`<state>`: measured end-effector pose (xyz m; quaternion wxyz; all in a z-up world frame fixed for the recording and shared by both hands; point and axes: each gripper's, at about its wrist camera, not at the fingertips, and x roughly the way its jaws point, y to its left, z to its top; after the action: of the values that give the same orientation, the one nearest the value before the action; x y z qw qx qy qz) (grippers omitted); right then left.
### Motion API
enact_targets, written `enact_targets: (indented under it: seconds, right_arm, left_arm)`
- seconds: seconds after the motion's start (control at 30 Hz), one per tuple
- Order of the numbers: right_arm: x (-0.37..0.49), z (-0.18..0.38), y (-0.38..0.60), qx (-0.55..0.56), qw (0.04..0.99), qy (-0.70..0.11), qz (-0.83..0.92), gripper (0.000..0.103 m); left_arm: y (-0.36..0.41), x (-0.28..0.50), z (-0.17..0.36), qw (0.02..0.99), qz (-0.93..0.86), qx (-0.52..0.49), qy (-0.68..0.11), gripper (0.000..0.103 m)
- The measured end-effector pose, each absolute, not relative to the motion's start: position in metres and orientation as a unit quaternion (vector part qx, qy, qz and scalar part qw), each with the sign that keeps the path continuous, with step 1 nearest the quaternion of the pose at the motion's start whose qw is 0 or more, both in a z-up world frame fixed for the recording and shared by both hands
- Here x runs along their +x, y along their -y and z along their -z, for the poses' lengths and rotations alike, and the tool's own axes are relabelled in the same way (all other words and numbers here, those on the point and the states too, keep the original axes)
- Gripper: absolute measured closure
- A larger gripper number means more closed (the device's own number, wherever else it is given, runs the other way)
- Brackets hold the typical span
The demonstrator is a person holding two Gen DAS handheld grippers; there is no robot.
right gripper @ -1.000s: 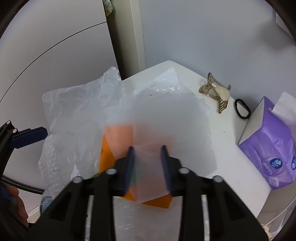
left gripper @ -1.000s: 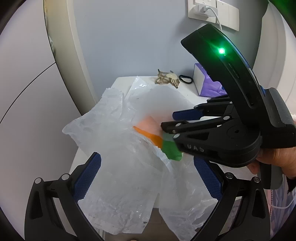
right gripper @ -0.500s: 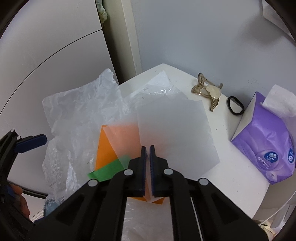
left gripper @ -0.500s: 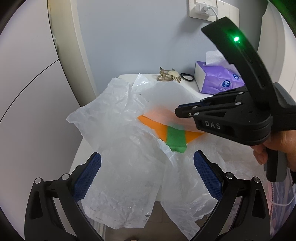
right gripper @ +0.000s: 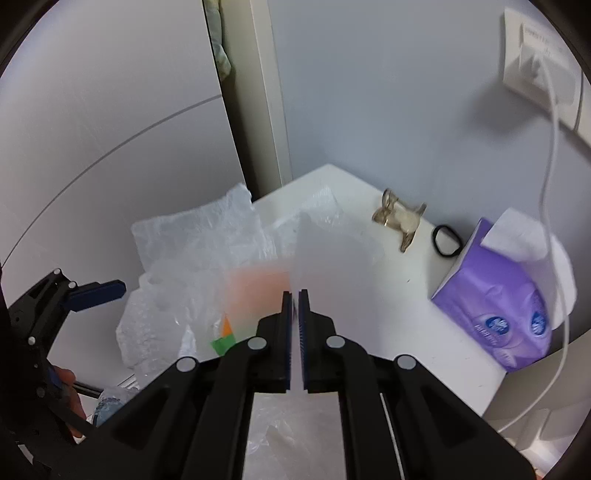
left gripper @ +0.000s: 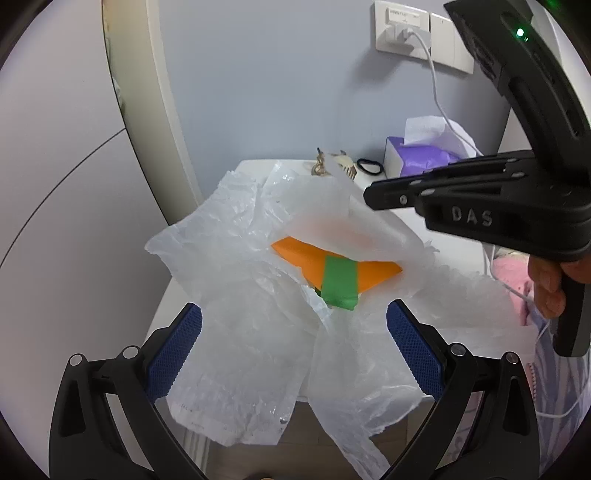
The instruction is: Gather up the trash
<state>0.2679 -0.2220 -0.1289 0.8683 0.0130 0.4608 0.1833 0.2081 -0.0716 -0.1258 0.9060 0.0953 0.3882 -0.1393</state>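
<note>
A crumpled clear plastic bag lies on a small white table, hanging over its near edge. An orange paper piece with a green tape strip lies on the bag. My right gripper is shut on a translucent white sheet and holds it lifted above the orange piece; the sheet also shows in the left wrist view. My left gripper is open and empty, low in front of the bag. The bag also shows in the right wrist view.
A purple tissue pack, a black hair tie and a beige hair claw sit at the table's back by the wall. A white cable hangs from a wall socket. Pink cloth lies at the right.
My right gripper closed on the translucent sheet and lifted it up and back, uncovering the orange piece and green tape. My left gripper stayed open in place.
</note>
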Motion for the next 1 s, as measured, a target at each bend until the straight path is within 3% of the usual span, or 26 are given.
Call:
enact_targets:
  seconds: [0.57, 1.0]
  right_arm:
    - [0.235, 0.058, 0.213, -0.001, 0.891, -0.413, -0.187, 0.097]
    - [0.218, 0.089, 0.233, 0.002, 0.88, -0.445, -0.167, 0.097]
  left_arm:
    - [0.062, 0.161, 0.073, 0.923, 0.118, 0.097, -0.353, 0.006]
    - [0.072, 0.159, 0.087, 0.916, 0.125, 0.101, -0.366, 0.006]
